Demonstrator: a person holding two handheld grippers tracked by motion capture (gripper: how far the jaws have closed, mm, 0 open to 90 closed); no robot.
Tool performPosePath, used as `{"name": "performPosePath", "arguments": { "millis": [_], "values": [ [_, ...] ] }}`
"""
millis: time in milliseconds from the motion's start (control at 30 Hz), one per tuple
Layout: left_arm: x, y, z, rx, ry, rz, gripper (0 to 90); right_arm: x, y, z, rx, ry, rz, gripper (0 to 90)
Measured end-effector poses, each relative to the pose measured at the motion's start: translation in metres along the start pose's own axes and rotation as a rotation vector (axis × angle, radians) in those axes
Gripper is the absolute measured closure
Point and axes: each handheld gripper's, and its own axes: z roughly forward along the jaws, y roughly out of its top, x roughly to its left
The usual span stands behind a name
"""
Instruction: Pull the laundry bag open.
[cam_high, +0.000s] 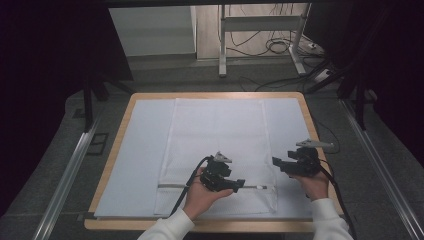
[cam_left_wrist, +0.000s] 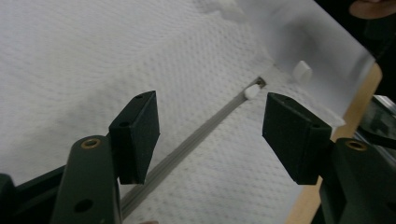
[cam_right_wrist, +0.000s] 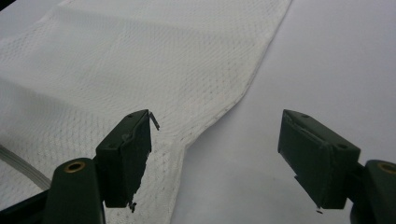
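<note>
A white mesh laundry bag (cam_high: 215, 150) lies flat on a pale sheet (cam_high: 140, 150) that covers a wooden table (cam_high: 116, 150), its long sides running away from the person and its zipper (cam_high: 172, 186) crossing it near the edge closest to the person. In the left gripper view the grey zipper (cam_left_wrist: 196, 135) runs diagonally across the mesh to a small white zipper pull (cam_left_wrist: 252, 91) at the bag's right edge. The left gripper (cam_high: 239, 184) hangs over the zipper, toward the bag's right half; its jaws stand spread, one on each side of the zipper line and short of the pull, with nothing between the pads. The right gripper (cam_high: 276, 162) sits just beside the bag's right edge, a little farther from the person than the zipper. Its jaws are also spread wide and empty: in the right gripper view one jaw is over the mesh bag (cam_right_wrist: 140, 70) near its hem and the other over the bare sheet (cam_right_wrist: 327, 56). Beyond the table's far edge, white desk legs (cam_high: 222, 45) and loose cables (cam_high: 280, 47) stand on a grey floor.
</note>
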Motion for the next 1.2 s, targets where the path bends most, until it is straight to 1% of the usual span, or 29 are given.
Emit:
{"name": "performPosePath", "arguments": {
  "millis": [33, 133, 267, 333, 433, 600, 733, 867, 1067, 1200],
  "values": [
    [-0.002, 0.001, 0.002, 0.0, -0.012, 0.001, 36.6, 0.0, 0.0, -0.001, -0.006, 0.001, -0.001, 24.9],
    [-0.008, 0.003, 0.005, 0.006, -0.015, 0.01, 36.8, 0.0, 0.001, -0.002, -0.017, 0.0, -0.003, 24.9],
    [-0.014, 0.005, 0.011, 0.021, -0.023, 0.025, 37.3, 0.0, 0.001, -0.001, -0.015, -0.001, -0.003, 24.9],
    [-0.015, 0.006, 0.013, 0.022, -0.025, 0.02, 39.6, 0.0, 0.001, -0.001, -0.014, -0.002, -0.004, 24.9],
    [-0.018, 0.007, 0.02, 0.036, -0.05, 0.013, 41.1, 0.0, 0.001, -0.001, -0.011, -0.008, -0.004, 25.0],
    [-0.021, 0.008, 0.025, 0.046, -0.052, 0.018, 41.0, 0.0, 0.001, -0.001, -0.009, -0.01, -0.001, 24.9],
    [-0.022, 0.01, 0.031, 0.063, -0.062, 0.01, 41.0, 0.0, 0.0, -0.001, -0.005, -0.014, 0.002, 24.9],
    [-0.025, 0.011, 0.038, 0.08, -0.073, 0.012, 42.7, 0.0, 0.0, 0.0, -0.007, -0.011, 0.003, 24.9],
    [-0.028, 0.012, 0.045, 0.093, -0.085, 0.007, 44.3, 0.0, 0.0, -0.001, -0.01, -0.01, 0.004, 24.9],
    [-0.029, 0.013, 0.05, 0.109, -0.103, -0.004, 48.3, 0.0, 0.0, -0.001, -0.009, -0.014, 0.003, 24.9]
  ]
}}
